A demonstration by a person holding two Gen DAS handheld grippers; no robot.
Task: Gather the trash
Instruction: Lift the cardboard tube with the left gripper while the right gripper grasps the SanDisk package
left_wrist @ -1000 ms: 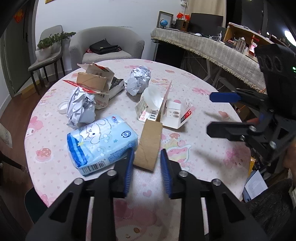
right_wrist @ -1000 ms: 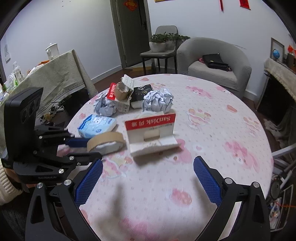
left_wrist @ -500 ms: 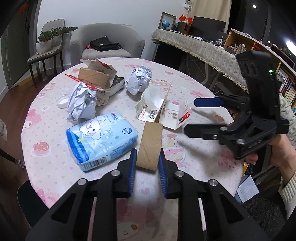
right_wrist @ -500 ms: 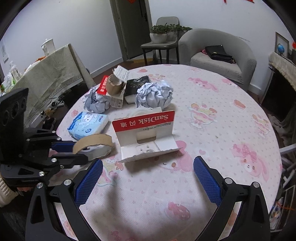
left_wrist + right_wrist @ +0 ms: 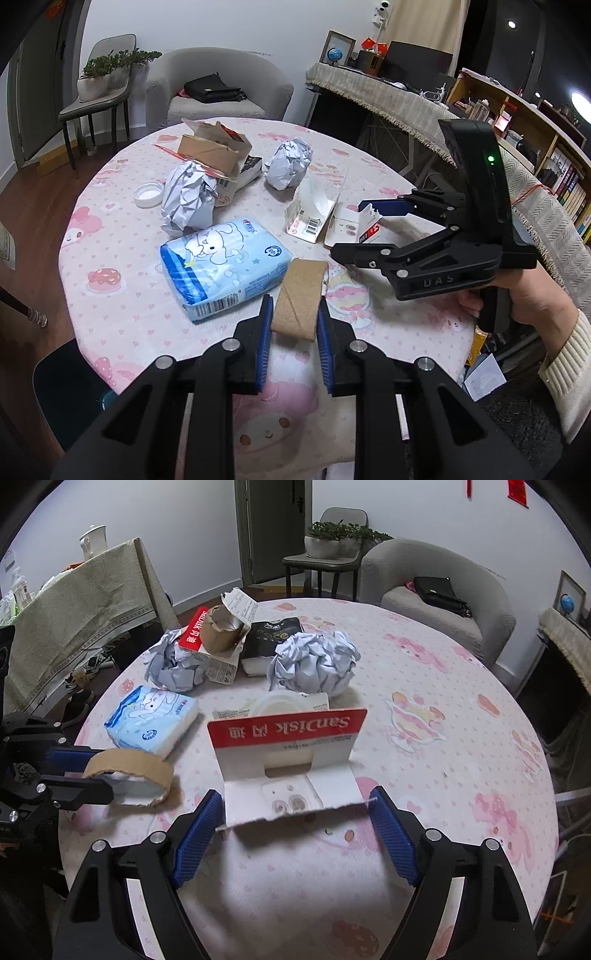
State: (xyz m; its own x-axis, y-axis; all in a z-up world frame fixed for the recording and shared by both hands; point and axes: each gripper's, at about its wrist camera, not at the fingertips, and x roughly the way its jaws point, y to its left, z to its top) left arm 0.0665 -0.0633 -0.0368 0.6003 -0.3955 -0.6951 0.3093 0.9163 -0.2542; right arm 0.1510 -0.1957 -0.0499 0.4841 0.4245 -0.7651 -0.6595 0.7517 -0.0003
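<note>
My left gripper is shut on a brown cardboard tape ring and holds it just above the table; the ring also shows in the right wrist view. My right gripper is open, its blue pads on either side of the near edge of a torn red-and-white SanDisk card package. The package also shows in the left wrist view, with the right gripper around it. Crumpled paper balls lie further back.
A round table with a pink cartoon cloth holds a blue tissue pack, a torn box with a cardboard roll, a black packet, a white lid. An armchair stands behind.
The left gripper has closed on the cardboard ring and lifted it slightly. The right gripper has moved forward and down until its open fingers flank the SanDisk package.
</note>
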